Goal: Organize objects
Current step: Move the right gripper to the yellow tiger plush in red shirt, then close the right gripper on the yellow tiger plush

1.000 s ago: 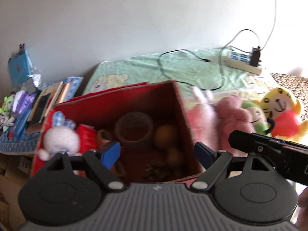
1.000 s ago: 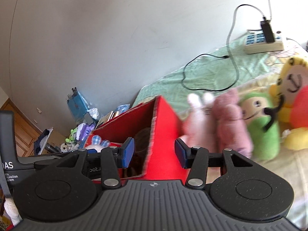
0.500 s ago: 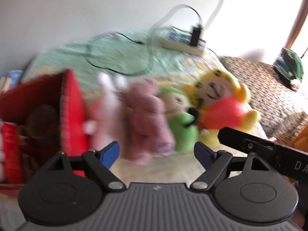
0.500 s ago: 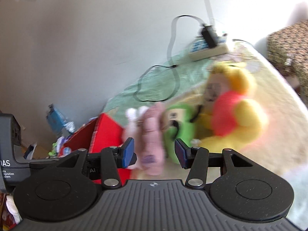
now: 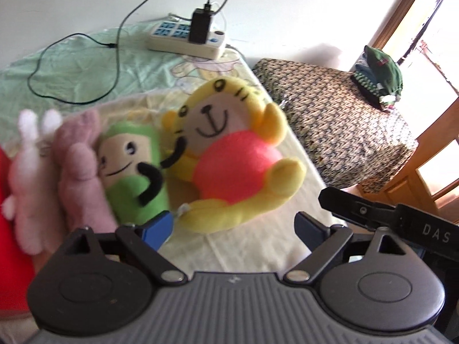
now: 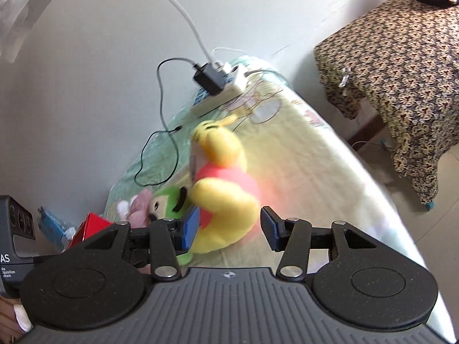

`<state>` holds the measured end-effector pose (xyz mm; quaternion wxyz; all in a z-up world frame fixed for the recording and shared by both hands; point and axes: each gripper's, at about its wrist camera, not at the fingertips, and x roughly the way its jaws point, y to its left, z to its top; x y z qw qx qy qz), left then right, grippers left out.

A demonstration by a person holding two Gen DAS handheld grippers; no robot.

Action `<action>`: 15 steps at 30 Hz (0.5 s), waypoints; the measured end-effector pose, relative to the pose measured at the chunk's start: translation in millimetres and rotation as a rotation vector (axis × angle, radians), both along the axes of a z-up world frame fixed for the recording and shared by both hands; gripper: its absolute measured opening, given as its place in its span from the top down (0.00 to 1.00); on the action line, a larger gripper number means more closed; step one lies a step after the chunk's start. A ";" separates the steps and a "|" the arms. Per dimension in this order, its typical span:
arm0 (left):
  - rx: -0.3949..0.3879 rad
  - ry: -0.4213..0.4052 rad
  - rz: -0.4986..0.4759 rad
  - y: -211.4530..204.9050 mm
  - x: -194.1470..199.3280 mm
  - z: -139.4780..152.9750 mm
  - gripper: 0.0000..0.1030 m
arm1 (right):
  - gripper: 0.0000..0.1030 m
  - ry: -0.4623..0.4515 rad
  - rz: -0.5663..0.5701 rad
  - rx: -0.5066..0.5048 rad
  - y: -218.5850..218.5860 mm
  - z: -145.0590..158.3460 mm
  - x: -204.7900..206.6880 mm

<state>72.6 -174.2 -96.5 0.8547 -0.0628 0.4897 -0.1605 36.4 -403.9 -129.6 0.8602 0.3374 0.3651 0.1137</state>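
Plush tiger (image 5: 229, 154): yellow, red belly, lying on bed; left tongs (image 5: 233, 226), right tongs (image 6: 229, 226) both agape, empty.

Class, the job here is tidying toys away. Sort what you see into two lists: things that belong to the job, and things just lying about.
Part of the job:
yellow tiger toy
green toy
pink toy
white rabbit toy
red box
left gripper, open
right gripper, open

Just lying about:
power strip
black cable
patterned cloth
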 end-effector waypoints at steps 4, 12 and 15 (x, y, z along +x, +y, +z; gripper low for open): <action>-0.063 -0.007 -0.014 -9.1 13.8 0.9 0.09 | 0.50 -0.009 -0.028 0.051 -16.7 0.2 12.8; -0.156 0.075 0.009 -13.4 43.8 -20.1 0.09 | 0.50 0.030 0.007 0.139 -16.1 -16.6 55.2; -0.156 0.115 0.026 -12.2 53.2 -34.2 0.09 | 0.50 0.066 0.041 0.170 -11.6 -26.5 68.7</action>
